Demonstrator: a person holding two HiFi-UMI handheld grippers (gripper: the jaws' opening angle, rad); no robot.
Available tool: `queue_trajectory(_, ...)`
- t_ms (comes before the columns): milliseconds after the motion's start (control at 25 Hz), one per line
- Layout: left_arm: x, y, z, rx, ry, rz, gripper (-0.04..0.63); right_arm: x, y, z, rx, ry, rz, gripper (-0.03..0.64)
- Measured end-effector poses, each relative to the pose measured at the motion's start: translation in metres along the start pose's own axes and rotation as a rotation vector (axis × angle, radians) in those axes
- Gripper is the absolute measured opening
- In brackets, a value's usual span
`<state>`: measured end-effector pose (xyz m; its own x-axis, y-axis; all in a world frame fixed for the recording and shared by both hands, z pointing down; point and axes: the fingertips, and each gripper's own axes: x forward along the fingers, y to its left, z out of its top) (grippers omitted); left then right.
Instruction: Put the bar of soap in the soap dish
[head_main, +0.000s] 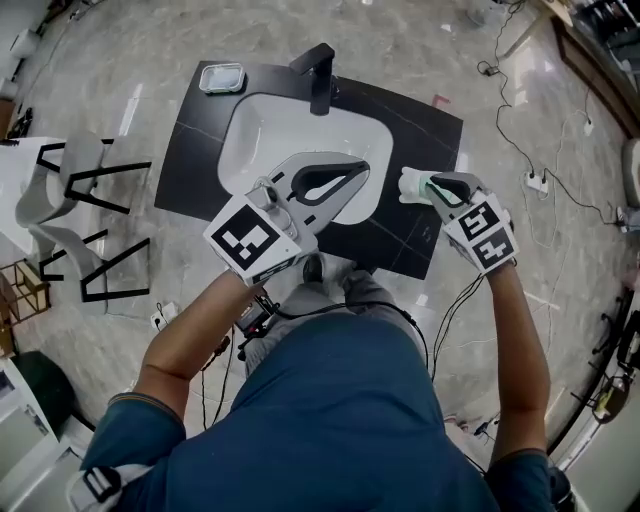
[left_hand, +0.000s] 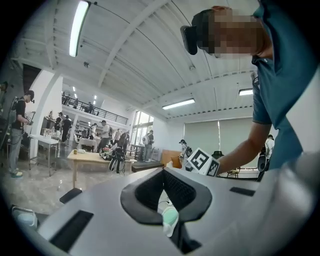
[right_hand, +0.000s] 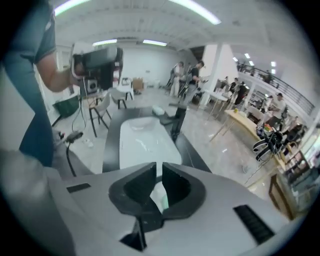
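Grey marbled floor surrounds a black rectangular tabletop (head_main: 420, 130) carrying a smooth white oval basin (head_main: 260, 140) and an angular black tap (head_main: 322, 72). Only the head view shows the soap dish (head_main: 222, 77), a small pale rounded rectangle at the tabletop's upper left corner. At centre right, the right hand-held gripper (head_main: 428, 186) is clamped on the bar of soap (head_main: 408, 185), white and pale green, held above the tabletop beside the basin. Its own view shows dark pads pinching the bar. The left hand-held gripper (head_main: 362, 170) hovers over the basin, closed, its ribbed pad tips touching. Its view alone shows a bright hall with people.
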<state>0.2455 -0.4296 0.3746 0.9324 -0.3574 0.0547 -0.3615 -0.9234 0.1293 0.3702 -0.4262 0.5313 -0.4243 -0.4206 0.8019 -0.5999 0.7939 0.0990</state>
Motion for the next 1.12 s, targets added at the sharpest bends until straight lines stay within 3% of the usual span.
queue_trajectory(160,0.001,-0.008,0.009,0.012,-0.009,-0.031,0.002,-0.057,0.026,0.06,0.171,-0.355,-0.04,0.019)
queue_trajectory(240,0.0,-0.014,0.013,0.018,-0.017,-0.046,0.002,-0.088,0.045,0.086,0.203,-0.514,-0.046,0.015)
queue_trajectory(400,-0.002,-0.023,0.02,0.035,-0.021,-0.079,0.002,-0.139,0.071,0.117,0.207,-0.707,-0.091,0.015)
queue_trajectory(680,-0.007,-0.036,0.027,0.052,-0.008,-0.118,0.002,-0.181,0.102,0.148,0.204,-0.772,-0.168,0.014)
queue_trajectory(1120,-0.018,-0.045,0.028,0.056,-0.031,-0.138,0.002,-0.191,0.128,0.161,0.166,-0.78,-0.179,0.014)
